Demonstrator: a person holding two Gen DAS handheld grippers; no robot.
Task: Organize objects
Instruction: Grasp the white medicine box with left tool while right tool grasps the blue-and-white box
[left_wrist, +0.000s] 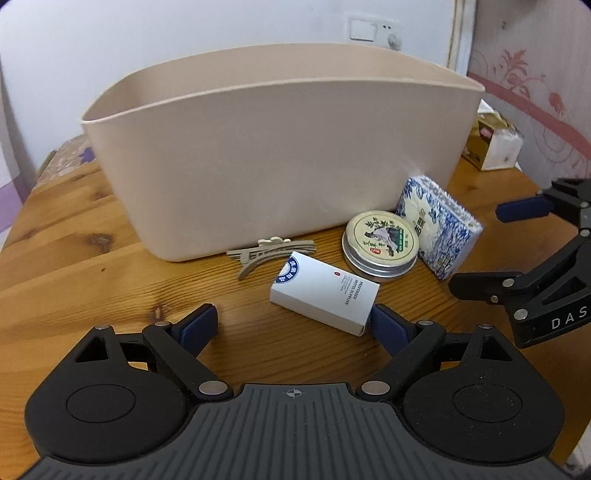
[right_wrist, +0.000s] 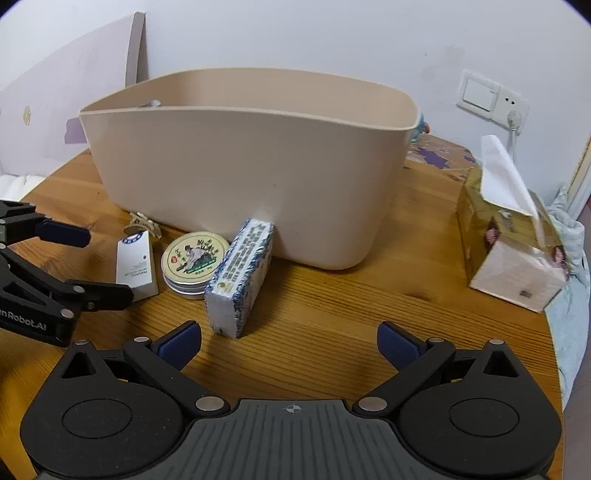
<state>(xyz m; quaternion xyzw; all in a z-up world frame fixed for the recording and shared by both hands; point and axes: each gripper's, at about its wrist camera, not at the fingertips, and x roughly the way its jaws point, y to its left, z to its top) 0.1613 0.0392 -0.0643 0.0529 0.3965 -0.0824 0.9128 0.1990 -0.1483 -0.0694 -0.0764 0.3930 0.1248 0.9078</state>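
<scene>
Objects for sorting are still lying on the wooden table (left_wrist: 74, 258) in front of the beige bin (left_wrist: 258, 158): a hair clip (left_wrist: 266, 251), a white box (left_wrist: 325, 295), a round tin (left_wrist: 380, 243) and a blue-patterned packet (left_wrist: 439, 225) leaning at the bin's wall. Nearly everything is waiting to go in.

Left gripper (left_wrist: 293, 325) is hanging wide apart and empty, one pad beside the white box; right gripper (right_wrist: 290, 343) is gaping too, clamping nothing.

Only the right wrist view is showing the tissue box (right_wrist: 517, 258) fully, and possibly something pale already peeking over the bin's rim.
</scene>
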